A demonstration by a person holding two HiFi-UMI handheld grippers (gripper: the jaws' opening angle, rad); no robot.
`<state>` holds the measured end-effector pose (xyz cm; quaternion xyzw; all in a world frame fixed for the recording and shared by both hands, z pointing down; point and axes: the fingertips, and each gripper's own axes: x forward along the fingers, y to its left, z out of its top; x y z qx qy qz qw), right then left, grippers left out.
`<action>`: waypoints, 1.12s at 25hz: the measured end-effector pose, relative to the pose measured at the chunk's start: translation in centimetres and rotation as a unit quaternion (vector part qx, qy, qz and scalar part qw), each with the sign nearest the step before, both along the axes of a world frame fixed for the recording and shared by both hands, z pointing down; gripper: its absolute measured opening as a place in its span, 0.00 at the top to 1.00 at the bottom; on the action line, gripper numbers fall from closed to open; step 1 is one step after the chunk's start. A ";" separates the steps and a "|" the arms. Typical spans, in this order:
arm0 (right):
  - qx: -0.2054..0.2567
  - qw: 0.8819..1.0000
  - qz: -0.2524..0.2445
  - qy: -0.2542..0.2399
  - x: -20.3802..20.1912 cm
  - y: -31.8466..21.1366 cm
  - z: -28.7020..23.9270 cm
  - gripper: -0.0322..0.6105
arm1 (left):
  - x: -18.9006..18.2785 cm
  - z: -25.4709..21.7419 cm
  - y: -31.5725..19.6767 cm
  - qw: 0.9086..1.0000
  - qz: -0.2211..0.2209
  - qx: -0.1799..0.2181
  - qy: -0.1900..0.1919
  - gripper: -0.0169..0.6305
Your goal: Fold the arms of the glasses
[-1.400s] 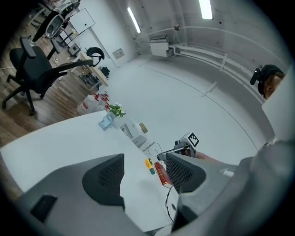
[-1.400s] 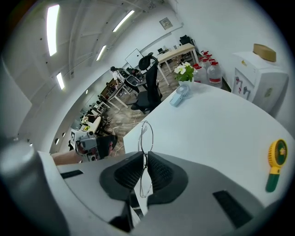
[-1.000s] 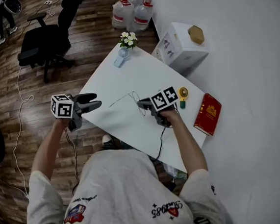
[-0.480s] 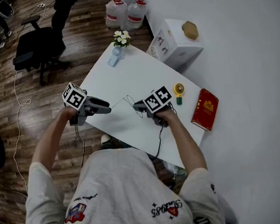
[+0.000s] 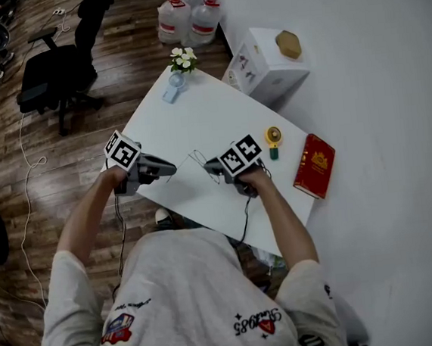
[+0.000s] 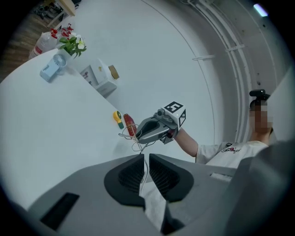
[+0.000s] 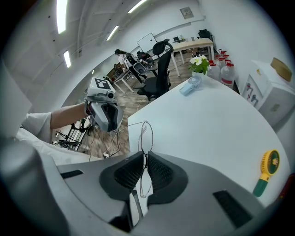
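Since a second ago my left gripper point(image 5: 171, 167) swung in, its jaws just closing on an arm of the glasses point(image 5: 200, 161). My right gripper point(image 5: 209, 165) jaws clench the frame, above the surface point(image 5: 195, 113) toward its near edge.

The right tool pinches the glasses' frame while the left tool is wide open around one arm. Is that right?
No. The left tool isn't wide open: its jaws have just been closing and now pinch that arm, as the left gripper view shows. The right tool does pinch the frame.
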<state>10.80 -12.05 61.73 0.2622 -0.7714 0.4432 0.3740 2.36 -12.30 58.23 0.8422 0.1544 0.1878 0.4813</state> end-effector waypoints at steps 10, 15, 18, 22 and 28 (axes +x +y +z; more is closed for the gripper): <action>0.002 1.000 0.025 -0.010 -0.5 -0.5 0.0 0.90 | 1.3 0.3 1.5 0.999 -0.028 -0.024 0.009 0.94; 0.002 0.999 0.039 -0.013 -0.6 -0.7 0.4 0.90 | 2.3 0.6 2.2 0.998 -0.051 -0.017 0.022 0.94; 0.004 0.999 0.043 -0.013 -0.6 -0.9 0.5 0.90 | 3.0 0.7 2.3 0.997 -0.062 -0.024 0.029 0.94; 0.006 0.999 0.051 -0.012 -0.7 -1.4 0.5 0.90 | 3.9 0.8 2.0 0.996 -0.083 -0.027 0.022 0.94; 0.006 0.997 0.075 -0.023 -0.9 -2.1 0.5 0.90 | 5.5 0.6 2.0 0.995 -0.099 0.003 0.017 0.94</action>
